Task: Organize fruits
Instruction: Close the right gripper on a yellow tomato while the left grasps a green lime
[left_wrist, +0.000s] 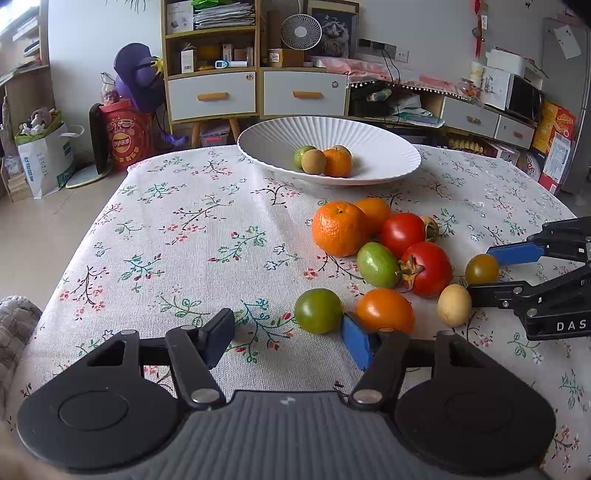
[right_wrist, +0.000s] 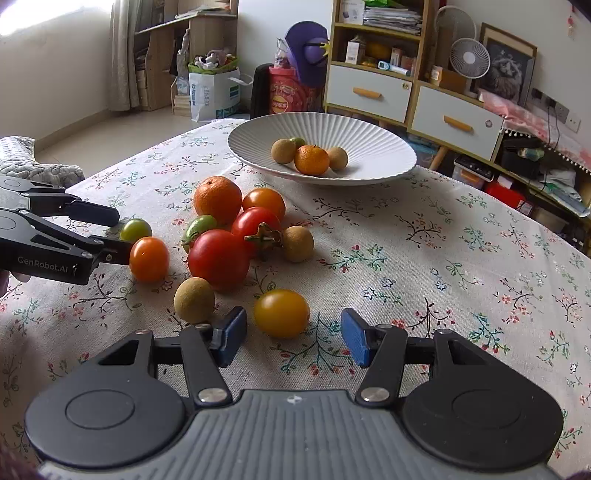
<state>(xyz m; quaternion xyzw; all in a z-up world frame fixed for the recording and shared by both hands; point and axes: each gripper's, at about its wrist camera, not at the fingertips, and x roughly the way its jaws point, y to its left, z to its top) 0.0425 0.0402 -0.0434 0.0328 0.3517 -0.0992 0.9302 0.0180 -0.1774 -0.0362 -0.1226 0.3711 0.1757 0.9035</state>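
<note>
My left gripper stands parted around a green tomato, pads not pressing it. My right gripper is likewise released, a yellow tomato between its fingers, untouched. The other fruits sit clustered on the floral tablecloth, near the white bowl

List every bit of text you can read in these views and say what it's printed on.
"GenRobot.AI": side of the left gripper, seen in the right wrist view.
"DAS": side of the right gripper, cut off by the frame edge.
"Lay's" logo: red bag on the floor.
Print on the white paper bag, shelf boxes and cartons at right: too small to read.
</note>
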